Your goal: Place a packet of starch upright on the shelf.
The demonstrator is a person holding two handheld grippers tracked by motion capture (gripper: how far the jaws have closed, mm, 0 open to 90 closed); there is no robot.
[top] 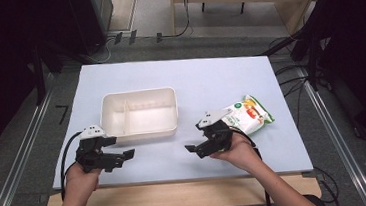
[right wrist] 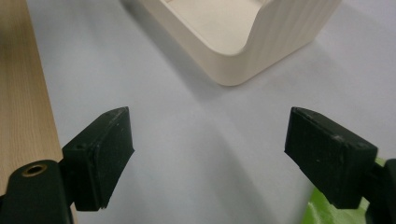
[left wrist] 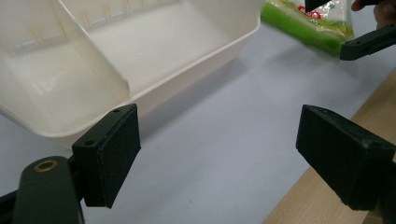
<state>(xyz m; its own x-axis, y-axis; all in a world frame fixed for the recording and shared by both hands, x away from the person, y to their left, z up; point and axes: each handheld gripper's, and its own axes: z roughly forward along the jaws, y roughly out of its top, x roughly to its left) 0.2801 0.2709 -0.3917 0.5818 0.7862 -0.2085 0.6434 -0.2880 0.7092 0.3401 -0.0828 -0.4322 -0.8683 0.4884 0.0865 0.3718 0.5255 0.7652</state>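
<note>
My left gripper (top: 125, 155) and right gripper (top: 193, 149): jaws apart, empty. Green-white crinkled snack bag (top: 249, 115) lay at 3 o'clock of cream two-compartment plastic tray (top: 141, 133). Judged best: pinch bag's edge squarely, avoid crushing.

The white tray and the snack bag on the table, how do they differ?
The tray is a stiff, open, cream box split by a divider, and empty; the bag is soft, sealed, printed green, white and orange. The tray is larger and sits mid-table; the bag lies flat near the right gripper. Both rest on the table, ungripped.
</note>
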